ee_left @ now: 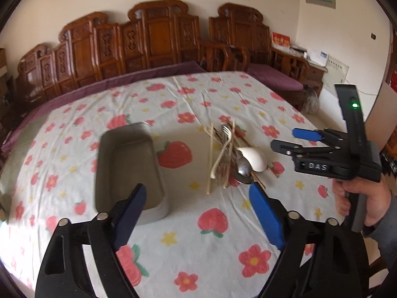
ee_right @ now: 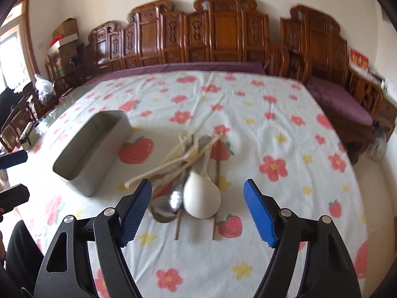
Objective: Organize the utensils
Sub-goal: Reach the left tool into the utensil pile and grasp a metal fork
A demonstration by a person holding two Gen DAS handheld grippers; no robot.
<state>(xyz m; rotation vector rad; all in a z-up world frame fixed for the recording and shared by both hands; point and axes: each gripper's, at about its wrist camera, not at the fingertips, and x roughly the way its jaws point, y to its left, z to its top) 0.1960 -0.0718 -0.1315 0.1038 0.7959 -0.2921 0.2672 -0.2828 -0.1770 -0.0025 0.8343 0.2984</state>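
A pile of utensils (ee_left: 230,156) lies mid-table on the flowered cloth: a white ceramic spoon (ee_right: 202,196), a metal spoon (ee_right: 175,200), a fork (ee_left: 227,131), a cream plastic spoon and several chopsticks. Left of the pile stands an empty grey metal tray (ee_left: 129,164) (ee_right: 91,146). My left gripper (ee_left: 197,191) hovers open between tray and pile, nothing between its fingers. My right gripper (ee_right: 198,186) hangs open just above the near end of the pile, its pads either side of the spoon bowls without touching them; it shows from the side as the right gripper (ee_left: 285,139).
The cloth-covered table (ee_left: 198,236) reaches to a carved wooden bench (ee_left: 158,42) with purple cushions along the far wall. A person's hand (ee_left: 367,203) holds the right gripper's handle. Stacked boxes (ee_right: 67,34) and chairs stand at the far left.
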